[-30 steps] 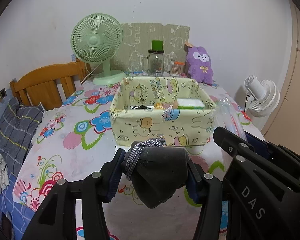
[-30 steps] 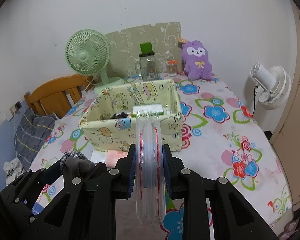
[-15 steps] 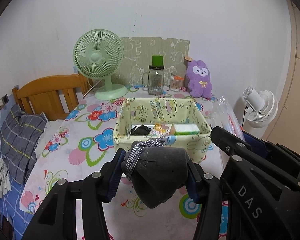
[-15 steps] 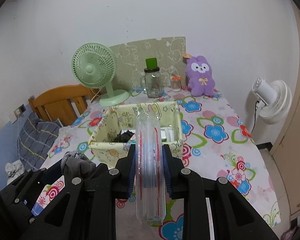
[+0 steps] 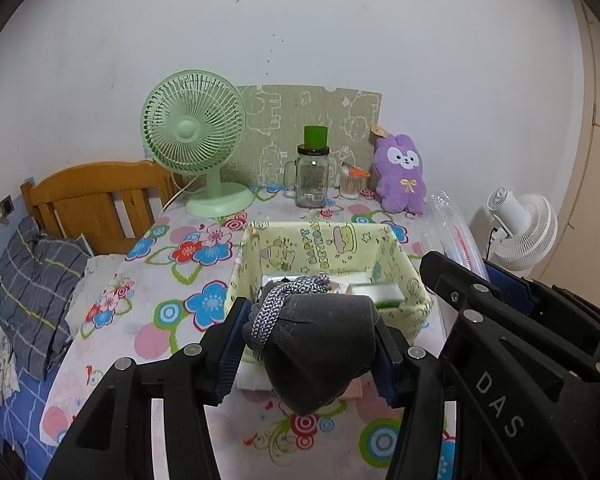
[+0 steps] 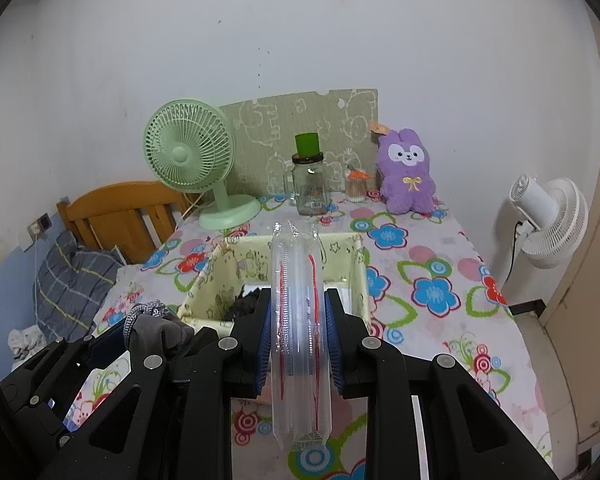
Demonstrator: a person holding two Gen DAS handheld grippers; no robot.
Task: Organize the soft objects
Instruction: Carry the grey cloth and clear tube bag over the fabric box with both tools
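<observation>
Left claw (image 5: pixel 310 346) pinching a dark rolled sock (image 5: pixel 320 344) and right claw (image 6: pixel 298 338) clamping a clear plastic bag (image 6: pixel 298 320) hover at lower centre, seemingly bound for the fabric bin (image 5: pixel 412 280).

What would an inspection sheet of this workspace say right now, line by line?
Surface: table under a floral cloth.
Job's things: dark sock bundle and clear plastic bag pack, both held above the table; yellow fabric bin already holding items.
Clutter: green fan, glass jar, purple plush.
Grippers: left claw shut on the socks; right claw shut on the pack.
Cables: black cord at the white fan.
Surroundings: wooden headboard, white wall.
</observation>
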